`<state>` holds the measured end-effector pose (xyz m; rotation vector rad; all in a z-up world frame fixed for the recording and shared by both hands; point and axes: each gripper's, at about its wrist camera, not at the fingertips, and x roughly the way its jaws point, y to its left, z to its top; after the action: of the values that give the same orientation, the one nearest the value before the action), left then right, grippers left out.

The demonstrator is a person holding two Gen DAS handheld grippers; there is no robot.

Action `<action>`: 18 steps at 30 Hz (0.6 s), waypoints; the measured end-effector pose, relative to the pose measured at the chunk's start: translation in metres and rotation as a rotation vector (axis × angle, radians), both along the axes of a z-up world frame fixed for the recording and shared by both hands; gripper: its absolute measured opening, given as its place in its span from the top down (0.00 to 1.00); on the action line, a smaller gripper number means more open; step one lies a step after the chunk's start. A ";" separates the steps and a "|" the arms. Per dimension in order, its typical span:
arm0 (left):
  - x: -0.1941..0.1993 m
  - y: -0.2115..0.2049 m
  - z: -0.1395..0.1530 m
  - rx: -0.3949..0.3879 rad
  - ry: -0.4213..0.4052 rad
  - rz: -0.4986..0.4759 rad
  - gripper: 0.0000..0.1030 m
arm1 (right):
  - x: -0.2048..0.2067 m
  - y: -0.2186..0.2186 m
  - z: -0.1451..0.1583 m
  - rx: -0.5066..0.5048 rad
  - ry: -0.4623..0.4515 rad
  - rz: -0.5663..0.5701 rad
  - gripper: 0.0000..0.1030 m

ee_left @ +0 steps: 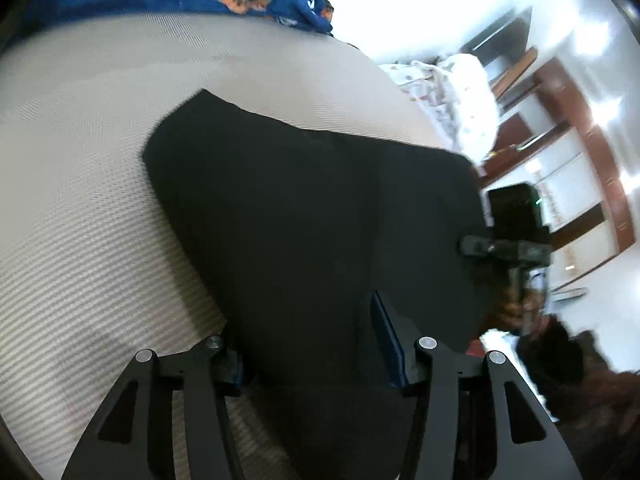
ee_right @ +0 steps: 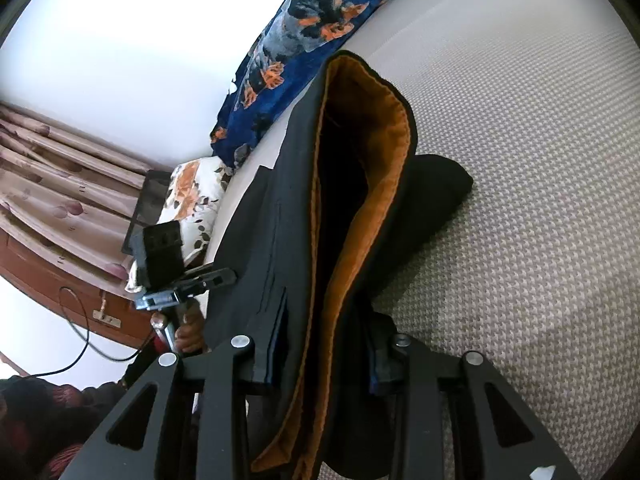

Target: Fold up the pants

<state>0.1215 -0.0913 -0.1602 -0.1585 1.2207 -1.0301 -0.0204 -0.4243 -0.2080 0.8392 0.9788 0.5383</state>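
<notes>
The left gripper [ee_left: 316,356] reaches forward over the bed, and black cloth of the pants [ee_left: 304,216] runs between its two fingers; whether they press the cloth I cannot tell. The right gripper [ee_right: 324,344] is turned on its side, and its fingers have the waistband between them, but a firm grip is not clear either. The pants [ee_right: 360,208] lie on the beige textured mattress [ee_right: 520,160], the waist open and showing an orange lining [ee_right: 352,240]. A blue flowered blanket [ee_right: 296,48] lies at the far edge of the mattress.
</notes>
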 end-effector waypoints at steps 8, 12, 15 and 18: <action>-0.006 -0.024 0.003 0.084 -0.139 0.048 0.72 | 0.005 0.004 0.001 -0.008 0.018 0.002 0.68; -0.017 -0.022 0.009 0.102 -0.203 0.089 0.81 | 0.006 0.014 0.006 -0.100 0.033 -0.010 0.71; -0.026 -0.015 0.016 0.114 -0.236 0.123 0.83 | 0.007 0.021 0.014 -0.151 0.036 -0.024 0.73; -0.032 -0.004 0.024 0.132 -0.283 0.144 0.83 | 0.011 0.028 0.025 -0.143 0.007 -0.026 0.74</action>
<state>0.0891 -0.0957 -0.1363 0.0029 1.0006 -0.8128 -0.0099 -0.3962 -0.1830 0.7248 0.9991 0.4381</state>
